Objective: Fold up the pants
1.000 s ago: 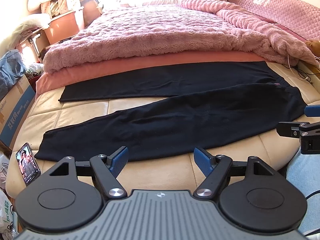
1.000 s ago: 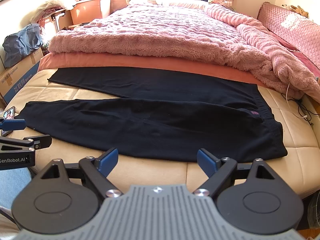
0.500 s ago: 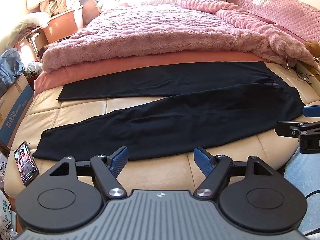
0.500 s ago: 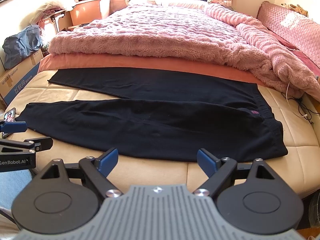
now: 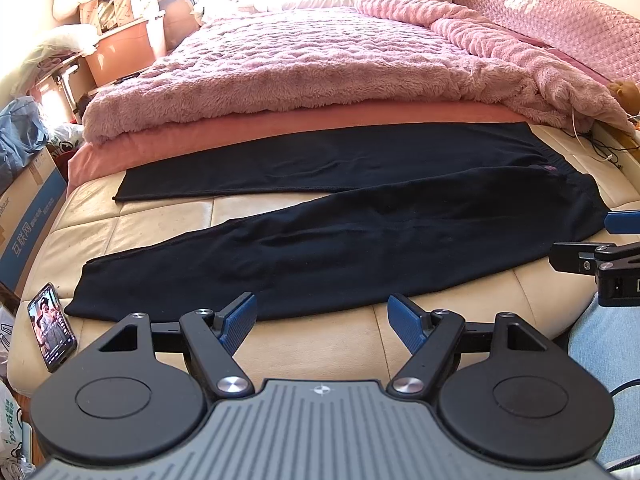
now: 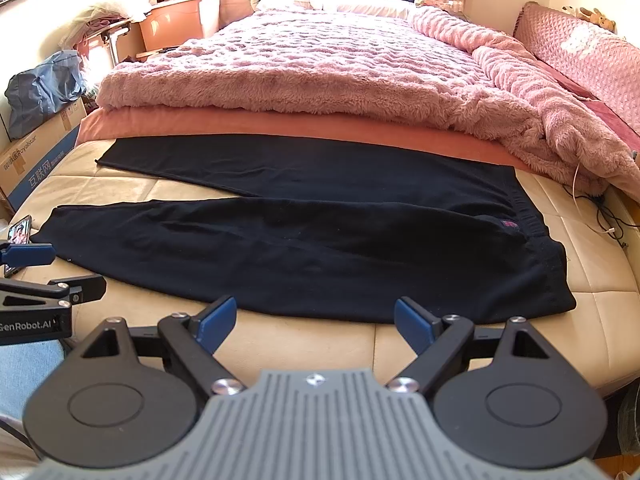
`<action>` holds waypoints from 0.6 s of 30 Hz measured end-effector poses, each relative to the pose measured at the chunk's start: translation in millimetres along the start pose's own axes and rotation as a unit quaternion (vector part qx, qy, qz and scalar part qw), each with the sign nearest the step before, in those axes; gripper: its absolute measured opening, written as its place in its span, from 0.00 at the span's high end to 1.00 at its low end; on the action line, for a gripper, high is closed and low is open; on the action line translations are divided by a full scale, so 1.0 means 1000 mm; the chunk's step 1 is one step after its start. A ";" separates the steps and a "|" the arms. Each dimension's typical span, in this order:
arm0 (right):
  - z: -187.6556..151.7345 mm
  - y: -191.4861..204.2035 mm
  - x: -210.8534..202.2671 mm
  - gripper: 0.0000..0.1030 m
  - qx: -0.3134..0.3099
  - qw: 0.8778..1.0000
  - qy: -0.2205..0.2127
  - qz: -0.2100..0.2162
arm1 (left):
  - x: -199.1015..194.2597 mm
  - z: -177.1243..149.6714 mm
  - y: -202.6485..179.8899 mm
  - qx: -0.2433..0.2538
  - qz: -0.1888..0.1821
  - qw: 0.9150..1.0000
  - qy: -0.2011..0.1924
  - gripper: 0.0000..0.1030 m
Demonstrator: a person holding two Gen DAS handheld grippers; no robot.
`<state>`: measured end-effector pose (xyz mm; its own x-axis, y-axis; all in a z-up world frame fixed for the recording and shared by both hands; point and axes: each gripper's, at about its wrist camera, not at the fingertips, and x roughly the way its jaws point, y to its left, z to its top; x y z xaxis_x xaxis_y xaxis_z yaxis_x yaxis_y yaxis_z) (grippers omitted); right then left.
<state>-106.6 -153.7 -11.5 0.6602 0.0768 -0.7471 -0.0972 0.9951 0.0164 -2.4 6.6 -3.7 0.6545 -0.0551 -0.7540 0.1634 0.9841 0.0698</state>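
Black pants (image 5: 360,236) lie flat on the cream foot of the bed (image 5: 160,220), legs spread apart toward the left and waistband at the right; they also show in the right wrist view (image 6: 320,248). My left gripper (image 5: 322,318) is open and empty, just in front of the near leg's edge. My right gripper (image 6: 316,320) is open and empty, just in front of the near edge of the pants by the hip. Each gripper shows at the edge of the other's view.
A pink fluffy blanket (image 5: 320,68) covers the bed behind the pants. A phone (image 5: 51,327) lies at the near left corner. Cardboard boxes (image 5: 28,216) and bags stand left of the bed. A cable (image 6: 600,216) lies at the right edge.
Both grippers have drifted slightly; the view of the pants has shifted a little. Jaws stay open and the pants have not moved.
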 end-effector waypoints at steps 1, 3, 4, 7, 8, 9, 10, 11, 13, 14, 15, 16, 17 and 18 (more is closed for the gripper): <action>0.000 0.000 0.000 0.20 0.000 1.000 0.000 0.000 | 0.000 0.000 0.000 0.000 0.000 1.000 0.000 0.15; 0.000 -0.001 0.000 0.20 -0.001 1.000 0.000 0.000 | 0.000 0.000 0.000 0.000 0.000 1.000 0.000 0.15; 0.000 -0.001 0.000 0.20 0.000 1.000 0.001 0.001 | 0.000 0.000 0.000 0.000 0.000 1.000 0.000 0.15; 0.000 0.000 0.000 0.20 0.000 1.000 0.000 0.000 | 0.000 0.000 -0.001 -0.001 -0.001 1.000 0.001 0.15; 0.000 -0.001 0.000 0.20 0.000 1.000 0.000 0.000 | 0.000 -0.001 -0.001 -0.001 -0.001 1.000 0.001 0.15; 0.000 0.000 0.000 0.20 0.000 1.000 0.000 0.001 | 0.000 -0.001 -0.001 0.000 -0.001 1.000 0.001 0.15; 0.001 0.000 0.000 0.20 0.000 1.000 0.000 0.001 | 0.000 0.000 -0.001 0.000 0.000 1.000 0.001 0.15; 0.001 0.000 0.000 0.20 -0.001 1.000 0.000 0.000 | 0.000 0.000 -0.001 0.000 0.000 1.000 0.001 0.15; 0.001 0.000 0.000 0.20 0.000 1.000 0.001 0.001 | 0.000 -0.001 -0.001 0.000 -0.001 1.000 0.001 0.15; 0.000 0.000 0.000 0.20 0.000 1.000 0.001 0.001 | 0.000 -0.001 -0.001 0.000 -0.001 1.000 0.001 0.15; 0.000 0.000 0.000 0.20 0.000 1.000 0.000 0.001 | 0.000 -0.001 -0.002 0.000 -0.001 1.000 0.001 0.15; 0.000 0.000 0.000 0.20 0.000 1.000 0.000 0.000 | 0.000 -0.001 -0.002 0.000 -0.001 1.000 0.001 0.15; 0.001 0.000 0.000 0.20 0.000 1.000 0.000 0.001 | 0.000 -0.001 -0.001 0.000 -0.001 1.000 0.001 0.15; 0.001 0.000 0.000 0.20 0.000 1.000 0.000 0.001 | 0.000 -0.001 -0.002 0.000 -0.001 1.000 0.001 0.15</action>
<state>-106.1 -153.9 -11.3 0.6599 0.0786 -0.7472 -0.0983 0.9950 0.0179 -3.3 5.2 -4.6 0.6528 -0.0563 -0.7555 0.1637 0.9842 0.0681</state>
